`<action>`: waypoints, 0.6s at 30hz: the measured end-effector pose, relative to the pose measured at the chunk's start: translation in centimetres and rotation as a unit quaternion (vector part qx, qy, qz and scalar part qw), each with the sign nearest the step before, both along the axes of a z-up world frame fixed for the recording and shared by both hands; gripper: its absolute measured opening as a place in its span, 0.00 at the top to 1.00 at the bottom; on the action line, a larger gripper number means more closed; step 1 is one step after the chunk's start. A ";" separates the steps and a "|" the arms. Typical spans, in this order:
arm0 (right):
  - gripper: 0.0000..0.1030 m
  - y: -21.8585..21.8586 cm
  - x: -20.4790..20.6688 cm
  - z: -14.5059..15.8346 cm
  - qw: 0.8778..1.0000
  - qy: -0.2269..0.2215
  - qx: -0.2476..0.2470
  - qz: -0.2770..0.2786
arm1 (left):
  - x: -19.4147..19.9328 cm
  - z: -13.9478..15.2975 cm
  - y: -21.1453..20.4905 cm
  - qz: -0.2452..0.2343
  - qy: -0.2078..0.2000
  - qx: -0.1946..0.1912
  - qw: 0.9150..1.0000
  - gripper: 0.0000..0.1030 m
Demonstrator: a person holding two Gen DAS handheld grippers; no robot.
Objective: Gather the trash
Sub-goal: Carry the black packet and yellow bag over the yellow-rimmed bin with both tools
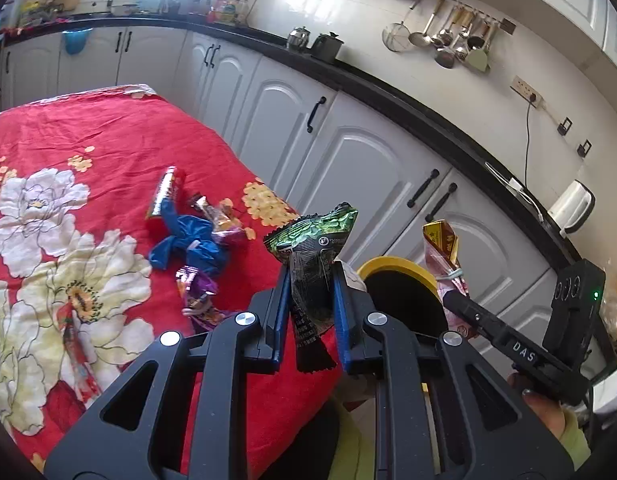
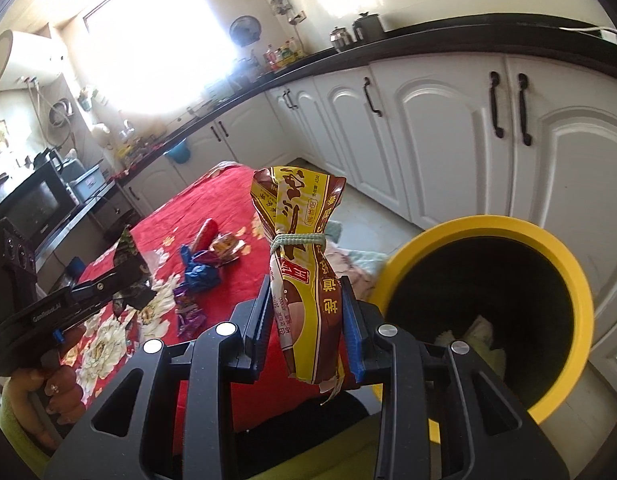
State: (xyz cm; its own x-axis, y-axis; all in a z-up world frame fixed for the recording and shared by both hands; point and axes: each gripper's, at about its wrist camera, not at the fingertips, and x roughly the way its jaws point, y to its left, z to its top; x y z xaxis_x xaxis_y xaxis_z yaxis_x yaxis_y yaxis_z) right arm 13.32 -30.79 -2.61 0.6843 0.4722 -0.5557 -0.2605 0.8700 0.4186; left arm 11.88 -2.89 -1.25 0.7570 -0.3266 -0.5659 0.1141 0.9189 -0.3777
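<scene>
The table (image 1: 108,140) stands in front of a run of cabinets (image 1: 348,152) that carries the counter (image 1: 388,96). On the table, near its right edge, wrappers (image 1: 196,240) lie clustered together, some touching. The bin (image 2: 548,248) stands on the floor just right of the table, between it and the cabinets. The left gripper (image 1: 310,280) is above the table's right edge, a packet (image 1: 312,248) upright between its fingers. The right gripper (image 2: 306,304) is to the right of the left one, just left of the bin's mouth, with a tied bag (image 2: 304,248) upright between its fingers. A kettle (image 1: 324,46) sits on the counter behind.
</scene>
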 end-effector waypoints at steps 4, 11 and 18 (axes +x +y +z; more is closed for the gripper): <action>0.71 -1.6 -0.2 -0.1 1.000 -0.001 0.004 -0.017 | -0.1 0.0 -1.2 -0.010 -0.003 0.005 1.000 0.87; 0.71 -4.0 -0.6 -0.3 0.999 -0.004 -0.002 -0.047 | -0.1 0.0 -3.1 -0.028 -0.005 0.012 1.000 0.87; 0.71 -6.1 -0.7 -1.1 0.997 0.002 -0.004 -0.073 | 0.0 -0.1 -5.6 -0.052 -0.007 0.021 0.998 0.87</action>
